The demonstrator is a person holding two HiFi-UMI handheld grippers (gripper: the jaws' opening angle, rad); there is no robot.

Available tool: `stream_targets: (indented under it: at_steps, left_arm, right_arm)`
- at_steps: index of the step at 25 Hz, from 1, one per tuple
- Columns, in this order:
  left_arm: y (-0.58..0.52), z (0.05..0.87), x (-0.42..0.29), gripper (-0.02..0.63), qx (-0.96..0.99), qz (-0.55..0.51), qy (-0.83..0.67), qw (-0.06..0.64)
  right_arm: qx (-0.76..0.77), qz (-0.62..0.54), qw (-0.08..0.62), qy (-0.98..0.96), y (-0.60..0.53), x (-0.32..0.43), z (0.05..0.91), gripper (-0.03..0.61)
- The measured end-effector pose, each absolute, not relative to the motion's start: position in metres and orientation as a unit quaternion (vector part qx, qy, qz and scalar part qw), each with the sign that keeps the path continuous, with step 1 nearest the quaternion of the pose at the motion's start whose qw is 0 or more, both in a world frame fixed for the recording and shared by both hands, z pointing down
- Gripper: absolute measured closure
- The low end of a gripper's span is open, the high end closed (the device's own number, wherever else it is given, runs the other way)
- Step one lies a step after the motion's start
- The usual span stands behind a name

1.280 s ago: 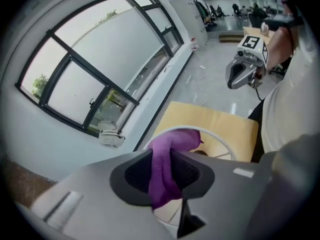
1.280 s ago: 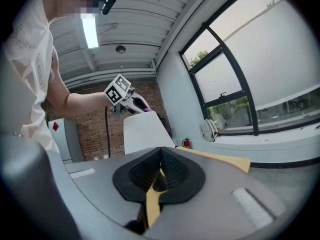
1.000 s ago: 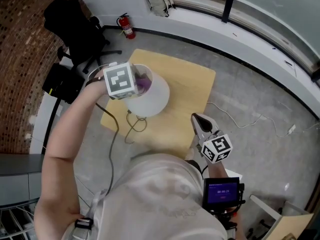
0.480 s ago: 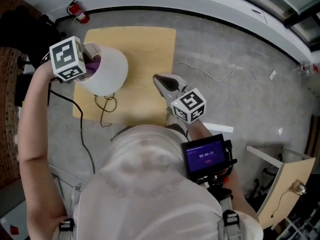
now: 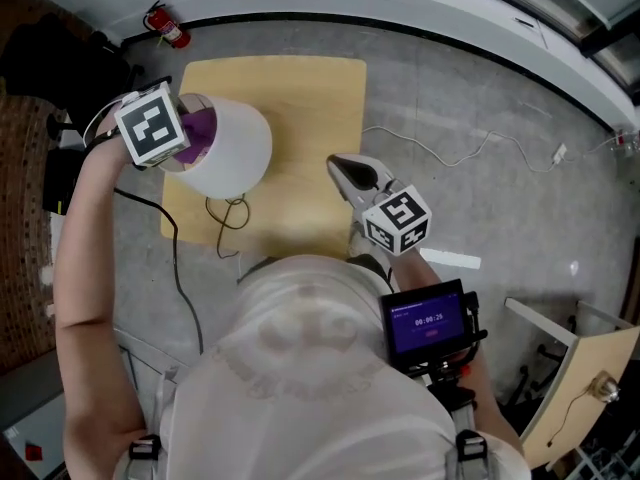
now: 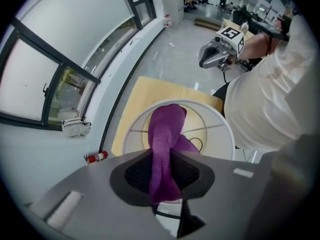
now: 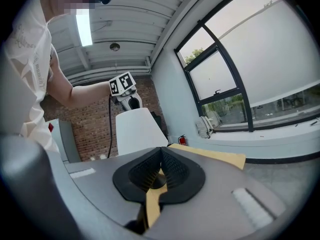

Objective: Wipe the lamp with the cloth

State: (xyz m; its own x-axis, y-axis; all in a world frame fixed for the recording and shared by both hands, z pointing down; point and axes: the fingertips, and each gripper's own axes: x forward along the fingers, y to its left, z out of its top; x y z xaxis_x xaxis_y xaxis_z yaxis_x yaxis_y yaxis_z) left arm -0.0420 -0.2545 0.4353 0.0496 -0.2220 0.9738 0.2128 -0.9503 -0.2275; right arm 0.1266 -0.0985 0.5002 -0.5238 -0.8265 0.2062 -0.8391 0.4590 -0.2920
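The left gripper view shows the left gripper (image 6: 162,176) pointing steeply down, its fingers set narrowly and pinching a purple cloth (image 6: 165,134). The cloth hangs from the pads into the open top of the lamp (image 6: 220,129). It drapes across the wire ring and spokes inside the white shade. The lamp stands on a pale wooden table (image 6: 150,91), towards the table's left edge. Its dark cord (image 5: 228,214) is looped on the tabletop near the base.

In the head view, the marker cube of the left gripper sits just at the left rim of the shade, with purple fabric showing beside it.

The right gripper (image 7: 161,155) is held nearly level, over the near right part of the table, well apart from the lamp. Its fingers are pressed together at the tips with nothing between them.

A small device with a lit screen (image 5: 428,321) is on the person's right forearm. A red fire extinguisher (image 5: 170,30) stands on the floor beyond the table's far left corner. A pale backpack (image 7: 207,126) rests on the window ledge.
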Motion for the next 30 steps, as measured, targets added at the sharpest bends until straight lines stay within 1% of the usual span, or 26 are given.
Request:
stream_targets:
  at_steps: [2,4,6,8,10,14,17,21,24,27,30]
  left_arm:
    - [-0.256,0.439,-0.040,0.525,-0.701,-0.693,0.001,0.171]
    - [-0.251,0.442,-0.051,0.525,-0.687,-0.710,-0.007,0.153]
    - [-0.238,0.444,-0.062,0.525,-0.685,-0.720,-0.021,0.107]
    - [-0.219,0.444,-0.062,0.523,-0.703,-0.707,-0.045,0.061]
    - [-0.204,0.445,-0.057,0.523,-0.721,-0.689,-0.065,0.036]
    - [-0.200,0.452,-0.064,0.523,-0.720,-0.691,-0.053,0.033]
    - [-0.211,0.429,-0.068,0.522,-0.743,-0.668,-0.003,0.046]
    - [-0.226,0.392,-0.087,0.518,-0.790,-0.598,0.120,0.060]
    - [-0.225,0.369,-0.089,0.518,-0.821,-0.526,0.211,0.061]
    - [-0.210,0.344,-0.079,0.518,-0.854,-0.436,0.282,0.035]
    - [-0.184,0.327,-0.073,0.518,-0.895,-0.308,0.323,-0.008]
  right_arm:
    - [0.489,0.184,0.017,-0.852,-0.095,0.129,0.501,0.565]
    - [0.488,0.187,0.017,-0.852,-0.094,0.127,0.501,0.565]
    - [0.484,0.187,0.016,-0.855,-0.094,0.124,0.500,0.565]
    - [0.481,0.186,0.013,-0.857,-0.094,0.122,0.499,0.565]
    - [0.477,0.184,0.011,-0.859,-0.094,0.120,0.497,0.565]
    - [0.472,0.183,0.011,-0.862,-0.090,0.121,0.497,0.565]
    - [0.470,0.182,0.010,-0.864,-0.090,0.123,0.497,0.565]
    - [0.465,0.181,0.013,-0.866,-0.086,0.119,0.507,0.565]
    - [0.449,0.184,0.012,-0.874,-0.081,0.130,0.507,0.565]
    - [0.419,0.199,0.002,-0.886,-0.084,0.142,0.496,0.565]
    - [0.395,0.218,-0.014,-0.892,-0.087,0.134,0.495,0.565]
